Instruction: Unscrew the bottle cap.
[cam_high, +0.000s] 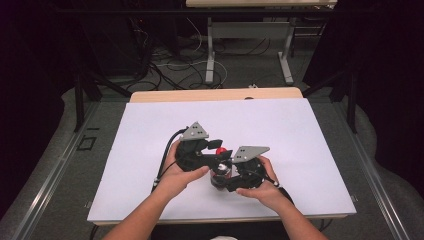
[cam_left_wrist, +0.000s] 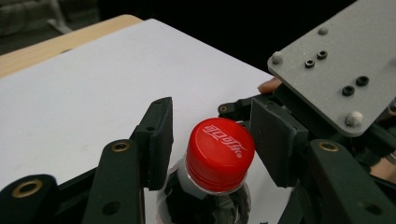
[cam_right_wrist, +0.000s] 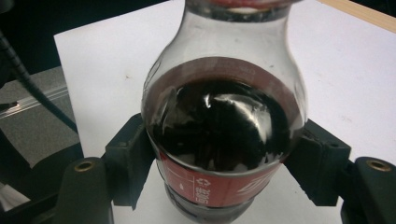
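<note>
Red-capped cola bottle stands upright, cap up, its body pinched between the right gripper jaws, its cap between the spread left gripper jaws.

Bright white tabletop, dark vignetted surroundings, glare on bottle

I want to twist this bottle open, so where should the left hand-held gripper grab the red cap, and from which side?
Grip the red cap on its ribbed side wall, coming from above with one jaw on each side. It sits upright and round on the bottle, whose body the right hand-held gripper clamps.
</note>
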